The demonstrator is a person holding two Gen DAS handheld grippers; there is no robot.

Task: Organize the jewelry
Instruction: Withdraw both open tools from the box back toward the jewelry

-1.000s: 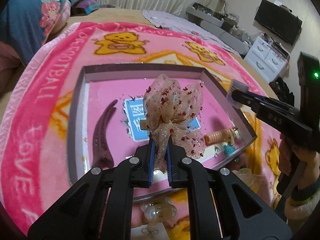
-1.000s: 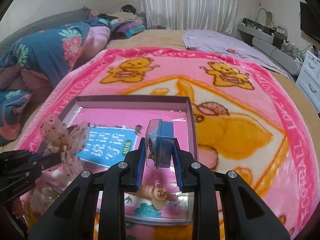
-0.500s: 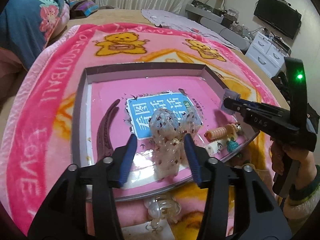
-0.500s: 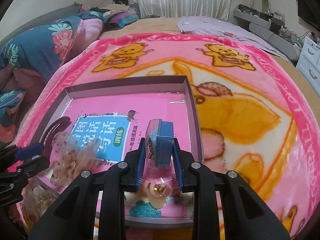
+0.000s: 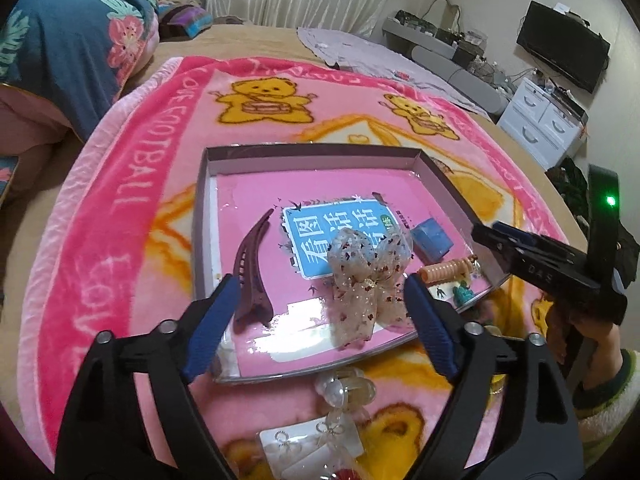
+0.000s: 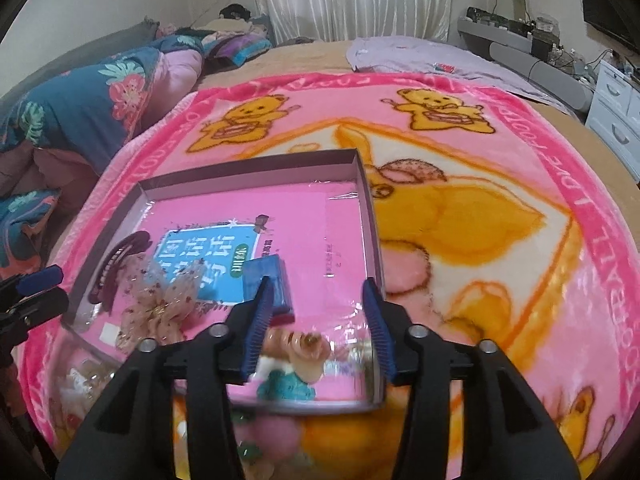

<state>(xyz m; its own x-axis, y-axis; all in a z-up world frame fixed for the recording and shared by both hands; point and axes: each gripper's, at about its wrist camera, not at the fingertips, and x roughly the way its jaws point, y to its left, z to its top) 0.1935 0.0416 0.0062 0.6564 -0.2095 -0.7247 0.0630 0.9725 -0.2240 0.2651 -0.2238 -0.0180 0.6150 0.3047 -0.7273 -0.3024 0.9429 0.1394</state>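
- Bedroom setting: a pink bear-print blanket (image 5: 120, 208) covers the bed, and a shallow tray (image 5: 312, 152) sits at frame centre in both views.
- Left gripper (image 5: 320, 320): jaws have just been opening and now stand wide apart, released. The sheer bow (image 5: 364, 280) lies between them on the tray floor, touched by neither pad.
- Right gripper (image 6: 320, 320): jaws have just been opening and are released. The small blue box (image 6: 268, 276) rests on the tray floor just beside the left pad; contact cannot be confirmed.
- Tray contents in the left view: a dark hair clip (image 5: 252, 264) at left, the bow at centre, the blue box to its right, a coiled hair tie (image 5: 448, 270) and a teal trinket (image 5: 462, 292) near the lower right rim.
- Outside the tray, at lower centre: clear beads (image 5: 344, 388) and an earring card (image 5: 304, 440) on the blanket.
- Handling, judged: the bow is light, soft and easily crushed; take it at the knot. The beads are likely hard, smooth and prone to rolling. The card is thin; grip it by an edge.
- Clearance: low tray walls demand a lift over the near rim. The far half of the tray floor is open; the near right corner is crowded.
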